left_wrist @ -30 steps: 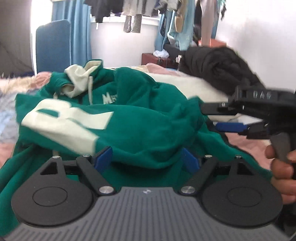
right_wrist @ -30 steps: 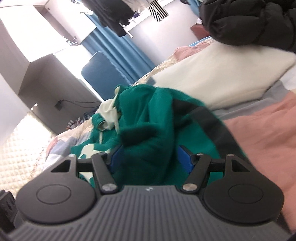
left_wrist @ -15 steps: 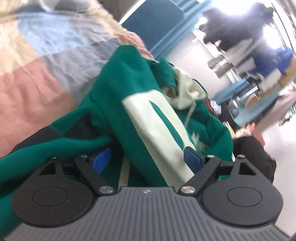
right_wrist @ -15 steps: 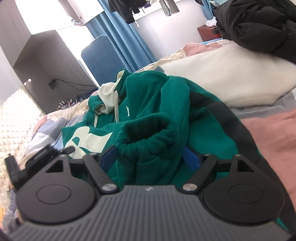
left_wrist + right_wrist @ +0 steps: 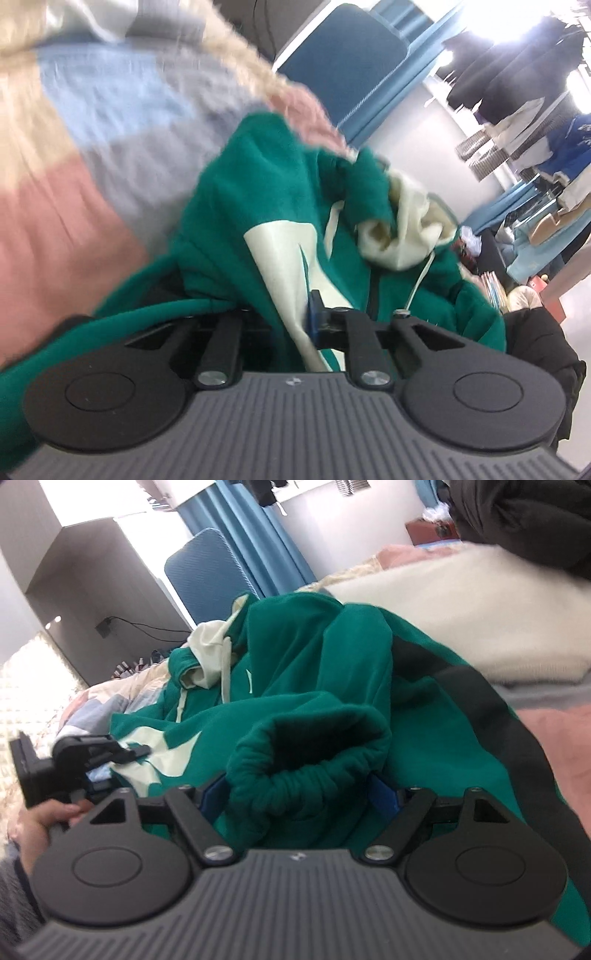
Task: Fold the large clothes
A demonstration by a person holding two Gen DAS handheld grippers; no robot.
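Note:
A green hoodie [image 5: 280,206] with cream lettering and a cream-lined hood lies crumpled on the patchwork bed. My left gripper [image 5: 277,317] is shut on a fold of the hoodie at its cream print; the cloth hides the left finger. It also shows in the right wrist view [image 5: 92,760], at the hoodie's left side. My right gripper [image 5: 295,794] is open, its blue pads either side of a ribbed green cuff [image 5: 306,757] of the hoodie [image 5: 332,657].
The bed has a pink, grey and blue patchwork cover [image 5: 74,155]. A cream pillow [image 5: 461,620] and a black jacket [image 5: 524,520] lie at the right. A blue chair [image 5: 207,568] stands behind the bed, below hanging clothes [image 5: 517,92].
My left gripper has closed on the hoodie fold. My right gripper has moved closer around the cuff and stays open.

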